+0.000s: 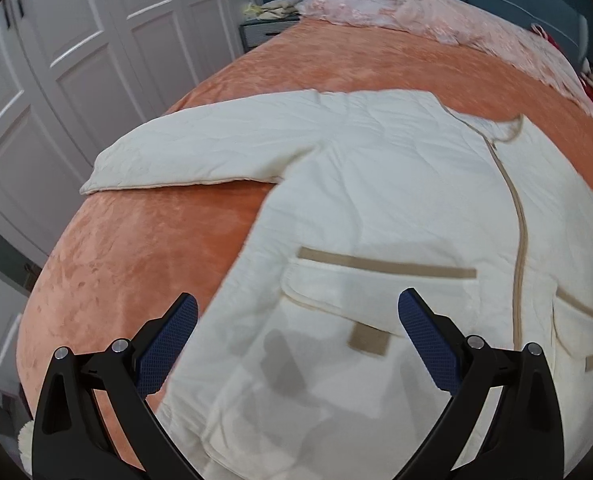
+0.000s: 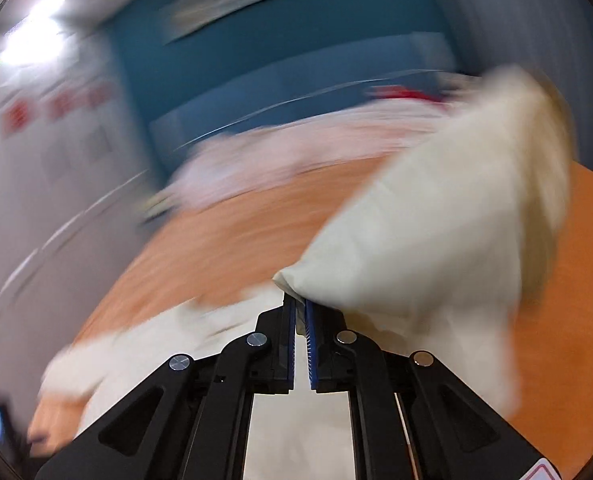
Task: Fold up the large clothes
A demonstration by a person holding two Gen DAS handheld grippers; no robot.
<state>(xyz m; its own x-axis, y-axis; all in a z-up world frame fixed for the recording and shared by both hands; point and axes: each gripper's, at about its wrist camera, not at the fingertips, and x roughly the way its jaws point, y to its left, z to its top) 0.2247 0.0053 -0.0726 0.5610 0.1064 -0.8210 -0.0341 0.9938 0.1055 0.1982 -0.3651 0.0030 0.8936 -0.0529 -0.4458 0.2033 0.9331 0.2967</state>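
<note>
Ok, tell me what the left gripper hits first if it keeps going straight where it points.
Most likely the cream jacket on the orange bedspread. The left gripper is open and aimed at the jacket's front, near the pocket. Nothing shows in between, though depth is unclear.

A jacket lies spread on the bed before me, one sleeve stretched out to the left. Behind it, a heaped blanket sits at the head of the bed. Wardrobe doors stand left of the bed. My left tool hangs above the jacket's pocket; my right tool pinches a fold of the jacket, lifted off the bed.
</note>
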